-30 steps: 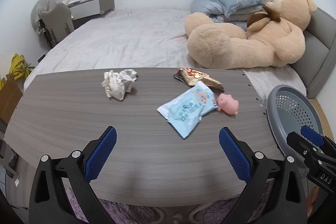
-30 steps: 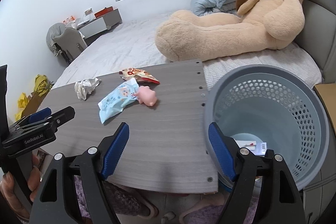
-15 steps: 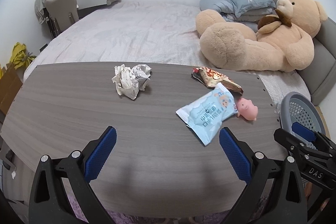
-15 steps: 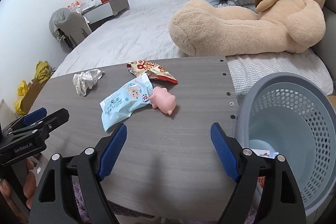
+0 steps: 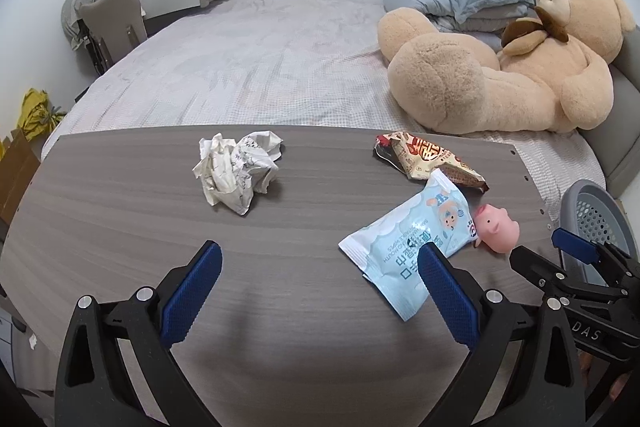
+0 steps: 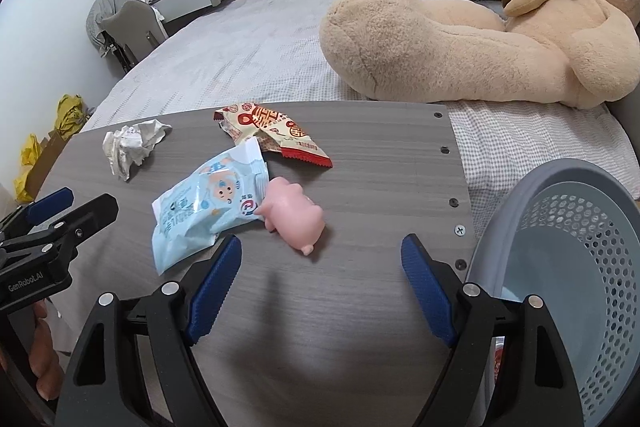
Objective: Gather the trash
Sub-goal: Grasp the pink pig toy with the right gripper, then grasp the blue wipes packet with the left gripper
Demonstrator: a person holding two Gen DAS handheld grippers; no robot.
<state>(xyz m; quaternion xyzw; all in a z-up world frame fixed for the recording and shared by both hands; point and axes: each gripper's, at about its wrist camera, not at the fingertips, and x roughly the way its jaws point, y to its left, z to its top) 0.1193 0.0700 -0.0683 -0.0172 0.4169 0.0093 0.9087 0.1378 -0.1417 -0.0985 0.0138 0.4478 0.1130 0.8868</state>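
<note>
Both sets of fingers stand wide apart and empty: left gripper (image 5: pixel 320 291) short of the crumpled paper (image 5: pixel 238 171), right gripper (image 6: pixel 322 287) just short of the pink pig toy (image 6: pixel 294 219) and blue wipes packet (image 6: pixel 208 211). Both have advanced over the table (image 6: pixel 380 167) since a second ago; nothing collected yet. Red snack wrapper (image 6: pixel 272 131) lies toward the far edge; basket (image 6: pixel 568 259) off the right edge

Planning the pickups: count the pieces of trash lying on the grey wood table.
3. A crumpled white paper ball lies left of centre; a red-and-cream snack wrapper at the far right; a light-blue wipes packet nearer, touching a pink toy pig, not counted.
</note>
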